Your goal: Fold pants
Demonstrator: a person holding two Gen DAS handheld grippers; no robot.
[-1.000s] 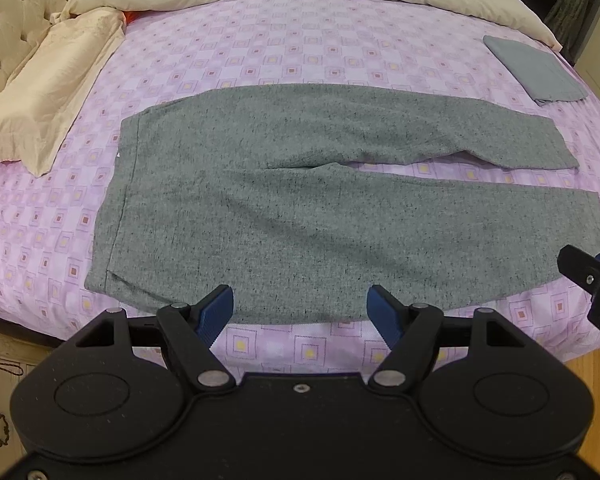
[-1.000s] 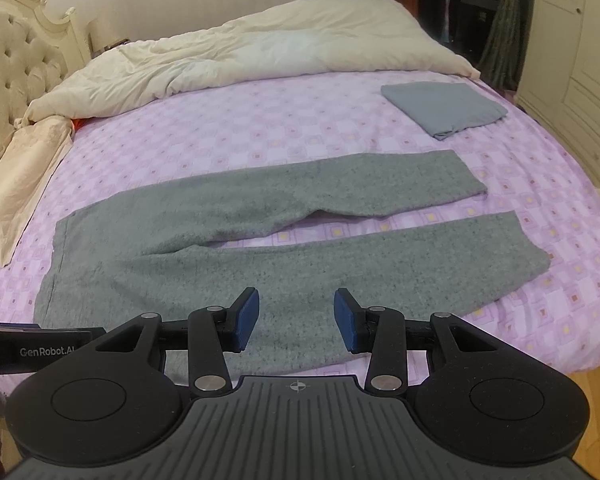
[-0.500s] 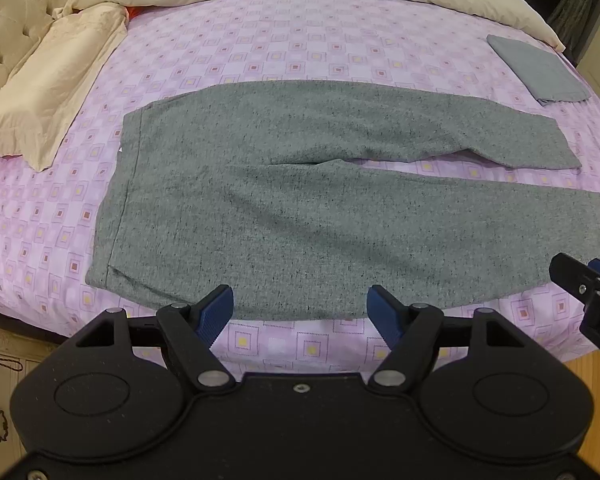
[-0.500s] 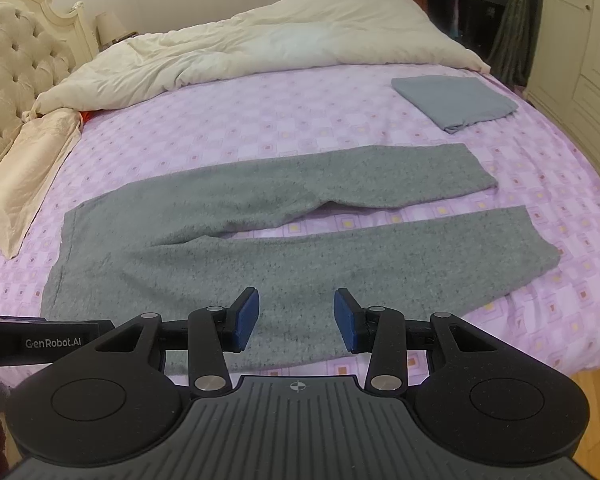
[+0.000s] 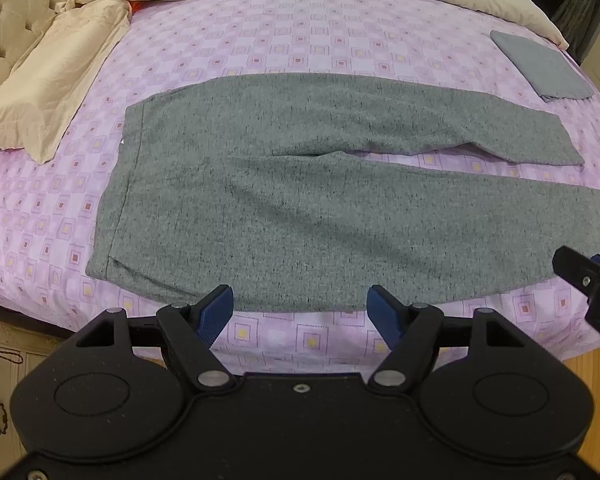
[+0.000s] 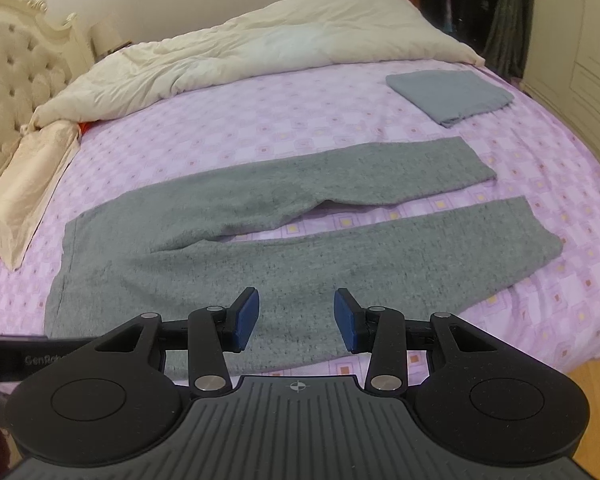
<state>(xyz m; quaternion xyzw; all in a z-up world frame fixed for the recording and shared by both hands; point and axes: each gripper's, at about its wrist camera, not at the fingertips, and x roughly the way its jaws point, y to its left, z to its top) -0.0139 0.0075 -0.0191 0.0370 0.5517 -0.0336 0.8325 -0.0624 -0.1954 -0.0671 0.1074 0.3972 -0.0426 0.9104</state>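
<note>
Grey pants (image 5: 300, 200) lie flat on the purple patterned bed sheet (image 5: 280, 40), waistband to the left, both legs stretched to the right with a narrow gap between them. They also show in the right wrist view (image 6: 284, 248). My left gripper (image 5: 302, 312) is open and empty, just short of the pants' near edge by the hip. My right gripper (image 6: 296, 316) is open and empty above the near leg's edge. Part of the right gripper (image 5: 592, 284) shows at the right edge of the left wrist view.
A folded grey-blue cloth (image 6: 452, 94) lies at the far right of the bed. A cream duvet (image 6: 260, 52) is bunched along the far side. A beige pillow (image 5: 48, 80) and tufted headboard (image 6: 16, 68) are at the left. Wooden floor (image 6: 596, 384) lies beyond the bed's near edge.
Both grippers have drifted slightly; the bed and pants sit a little lower and closer in the views. The jaws stay open. The pants have not moved.
</note>
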